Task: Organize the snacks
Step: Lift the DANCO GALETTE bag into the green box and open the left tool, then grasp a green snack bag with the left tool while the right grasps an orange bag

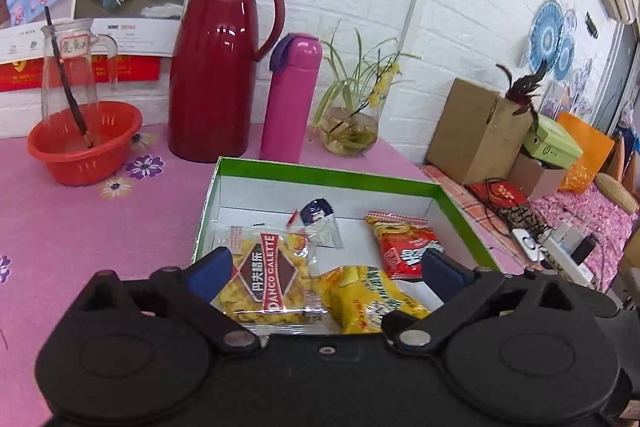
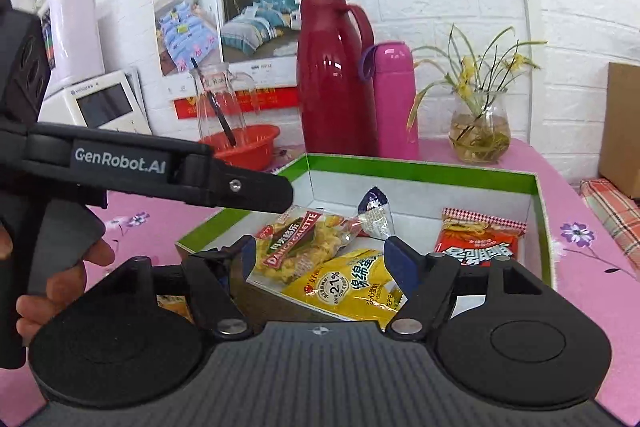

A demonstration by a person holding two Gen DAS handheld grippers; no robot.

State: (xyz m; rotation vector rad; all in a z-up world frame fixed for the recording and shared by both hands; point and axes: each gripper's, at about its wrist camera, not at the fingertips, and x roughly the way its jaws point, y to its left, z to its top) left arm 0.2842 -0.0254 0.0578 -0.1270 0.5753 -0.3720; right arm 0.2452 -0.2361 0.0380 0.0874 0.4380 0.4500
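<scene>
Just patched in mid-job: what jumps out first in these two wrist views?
The green-rimmed box on the pink flowered tablecloth grabs the eye, holding four snack packets, including a Danco Galette pack and a yellow packet nearest the camera. Behind it stand a tall dark red thermos jug and a pink flask. Both the left gripper and right gripper are open and empty.

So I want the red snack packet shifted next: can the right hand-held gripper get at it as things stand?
Probably yes. The right hand-held gripper stands open, and the red snack packet lies uncovered in the green-rimmed cardboard box, with nothing between them.
</scene>
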